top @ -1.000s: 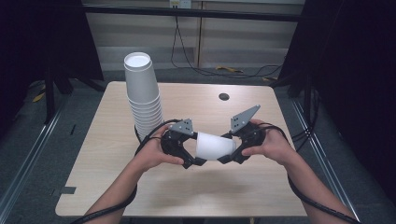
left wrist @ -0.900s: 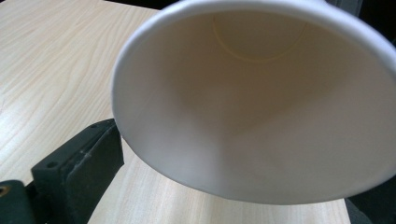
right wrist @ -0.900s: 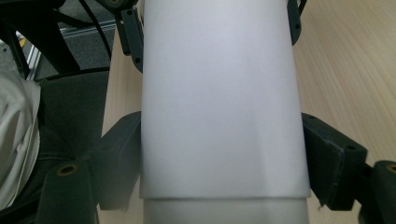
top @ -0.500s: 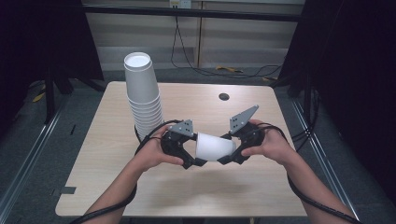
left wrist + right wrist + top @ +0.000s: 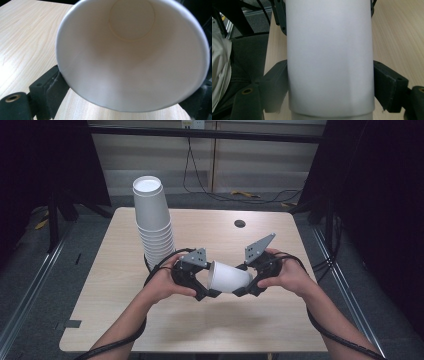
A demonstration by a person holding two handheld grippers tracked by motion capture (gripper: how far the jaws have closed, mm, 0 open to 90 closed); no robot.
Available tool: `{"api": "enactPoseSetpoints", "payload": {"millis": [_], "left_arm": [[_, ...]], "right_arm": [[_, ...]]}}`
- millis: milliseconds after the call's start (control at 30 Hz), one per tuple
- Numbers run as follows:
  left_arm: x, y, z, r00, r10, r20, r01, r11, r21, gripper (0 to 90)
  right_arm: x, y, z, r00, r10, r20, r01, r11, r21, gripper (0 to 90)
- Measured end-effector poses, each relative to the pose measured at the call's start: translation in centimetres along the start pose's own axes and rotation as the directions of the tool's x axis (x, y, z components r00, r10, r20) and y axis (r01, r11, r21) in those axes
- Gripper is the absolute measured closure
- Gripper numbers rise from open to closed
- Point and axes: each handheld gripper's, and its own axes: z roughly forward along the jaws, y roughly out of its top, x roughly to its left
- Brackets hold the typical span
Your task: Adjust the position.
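Note:
A white paper cup [image 5: 231, 278] lies on its side in the air just above the table, held between both grippers. Its open mouth [image 5: 130, 62] faces my left gripper [image 5: 206, 283], whose jaws have just been closing and now press on the rim from both sides, with the cup between them. My right gripper [image 5: 246, 284] is shut on the cup's body [image 5: 329, 62] near its base, one black pad on each flank. Both hands hold the grippers close together at the table's middle front.
A tall leaning stack of white paper cups [image 5: 152, 220] stands on the wooden table [image 5: 260, 325] at the back left, just behind my left hand. A round dark hole [image 5: 239, 223] sits at the back centre. Cables trail from both grippers off the front edge.

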Motion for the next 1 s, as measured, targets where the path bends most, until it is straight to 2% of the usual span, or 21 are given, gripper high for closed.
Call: {"api": "enactPoseSetpoints", "payload": {"millis": [200, 567, 733, 933, 1000], "left_arm": [[0.02, 0.08, -0.07, 1.0, -0.008, -0.001, 0.008, 1.0, -0.005, 8.8], [0.13, 0.07, -0.14, 0.9999, 0.006, -0.008, -0.006, 0.9998, -0.02, 7.0], [0.2, 0.03, -0.18, 1.0, 0.003, 0.0, -0.003, 0.9999, -0.015, 7.2], [0.13, 0.11, -0.23, 1.0, -0.008, 0.0, 0.008, 0.9995, -0.032, 6.5], [0.15, 0.21, -0.26, 1.0, 0.006, -0.004, -0.007, 0.9996, -0.029, 6.3]], "right_arm": [[-0.03, -0.23, 0.35, 1.0, -0.002, 0.0, 0.002, 1.0, 0.005, 22.3], [-0.04, 0.03, 0.32, 1.0, 0.001, 0.01, -0.001, 1.0, 0.009, 22.1], [-0.02, 0.06, 0.33, 1.0, 0.002, 0.006, -0.002, 1.0, 0.013, 22.2], [-0.03, 0.16, 0.31, 1.0, -0.003, 0.008, 0.003, 1.0, 0.015, 22.1], [-0.01, 0.18, 0.39, 0.9999, -0.007, 0.012, 0.007, 1.0, 0.02, 22.2]]}}
